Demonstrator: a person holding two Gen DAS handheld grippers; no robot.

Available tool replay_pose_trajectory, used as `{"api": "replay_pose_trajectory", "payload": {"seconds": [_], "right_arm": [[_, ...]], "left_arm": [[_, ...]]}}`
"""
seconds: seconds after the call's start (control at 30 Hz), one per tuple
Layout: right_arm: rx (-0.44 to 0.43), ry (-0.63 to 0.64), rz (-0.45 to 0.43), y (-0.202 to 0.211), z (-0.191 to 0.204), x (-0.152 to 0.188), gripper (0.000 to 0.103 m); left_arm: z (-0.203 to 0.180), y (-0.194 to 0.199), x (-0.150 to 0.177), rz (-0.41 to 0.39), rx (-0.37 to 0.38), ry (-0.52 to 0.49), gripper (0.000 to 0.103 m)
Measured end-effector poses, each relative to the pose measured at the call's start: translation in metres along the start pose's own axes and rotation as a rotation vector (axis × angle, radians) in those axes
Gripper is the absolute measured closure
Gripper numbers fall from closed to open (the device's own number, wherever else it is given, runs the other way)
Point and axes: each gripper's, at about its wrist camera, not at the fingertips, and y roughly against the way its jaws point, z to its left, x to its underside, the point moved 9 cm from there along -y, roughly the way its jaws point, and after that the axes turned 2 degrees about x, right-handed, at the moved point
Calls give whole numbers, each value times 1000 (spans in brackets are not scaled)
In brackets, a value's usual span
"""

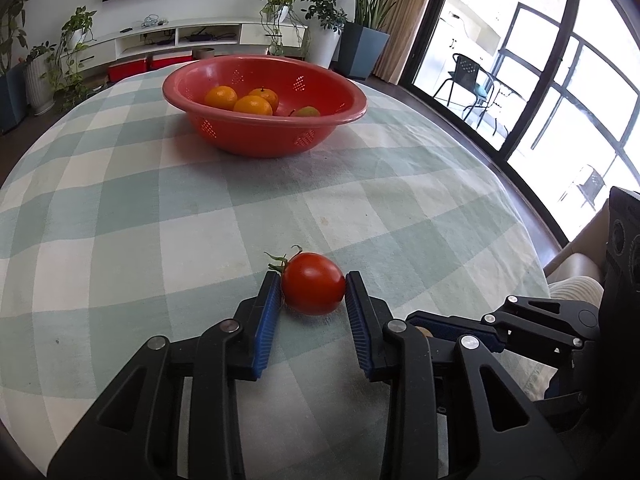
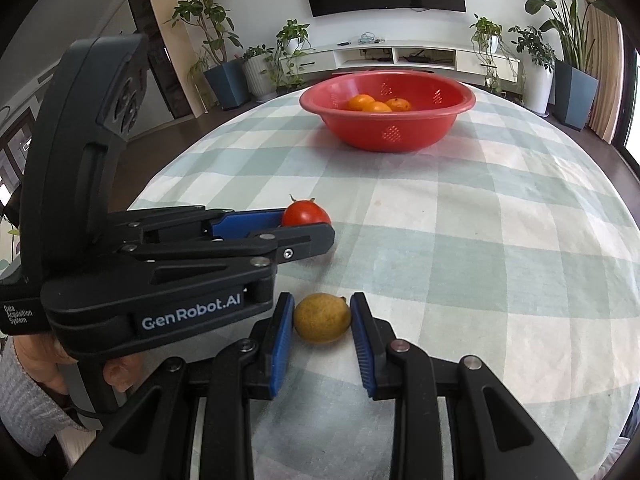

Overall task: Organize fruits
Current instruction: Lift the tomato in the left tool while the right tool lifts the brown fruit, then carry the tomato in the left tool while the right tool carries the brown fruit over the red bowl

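Observation:
A red tomato with a green stem rests on the checked tablecloth, and my left gripper is shut on it, both blue pads touching its sides. In the right wrist view a yellow lemon lies on the cloth with my right gripper shut on it. From there the left gripper shows to the left, with the tomato at its tip. A red perforated bowl stands further back on the table and holds three oranges and a greenish fruit.
The round table has a green and white checked cloth. A hand in a grey sleeve holds the left tool. Behind the table stand potted plants, a white TV bench and glass doors at the right.

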Motion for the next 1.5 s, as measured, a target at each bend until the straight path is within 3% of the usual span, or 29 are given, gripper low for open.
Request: {"api": "replay_pose_trajectory", "payload": {"seconds": [1.13, 1.5], "right_arm": [[-36, -146, -63, 15, -36, -37, 71], [-31, -158, -87, 20, -47, -55, 71]], "left_arm": [[1, 6, -11, -12, 7, 21, 72], [-3, 6, -29, -21, 15, 17, 72]]}}
